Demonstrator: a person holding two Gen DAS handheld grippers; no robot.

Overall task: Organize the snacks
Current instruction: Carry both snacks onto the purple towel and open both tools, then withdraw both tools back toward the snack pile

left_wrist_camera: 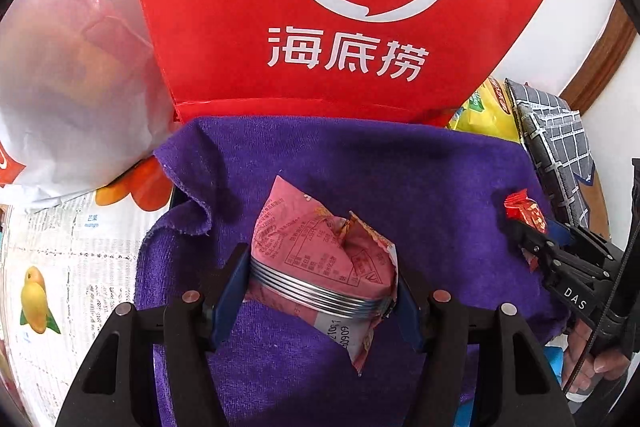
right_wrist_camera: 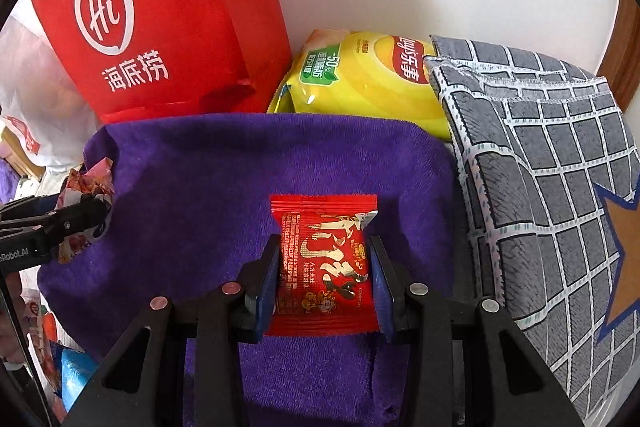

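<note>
The left gripper (left_wrist_camera: 320,287) is clamped on a pink snack packet (left_wrist_camera: 320,259), and the right gripper (right_wrist_camera: 325,279) is clamped on a red snack packet (right_wrist_camera: 324,267); both packets are held over a purple towel (right_wrist_camera: 192,179). Behind the towel stands a red bag (left_wrist_camera: 320,27), with a yellow chip bag (right_wrist_camera: 360,83) beside it. A grey checked cloth (right_wrist_camera: 540,167) lies along the towel's right edge.

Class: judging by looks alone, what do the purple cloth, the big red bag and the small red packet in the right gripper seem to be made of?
Purple cloth: soft napped fabric, probably microfibre; fuzzy matte pile. Red bag: likely matte non-woven fabric or paper; sharp creases. Red packet: glossy plastic film; crimped end, silvery inner edge.
</note>
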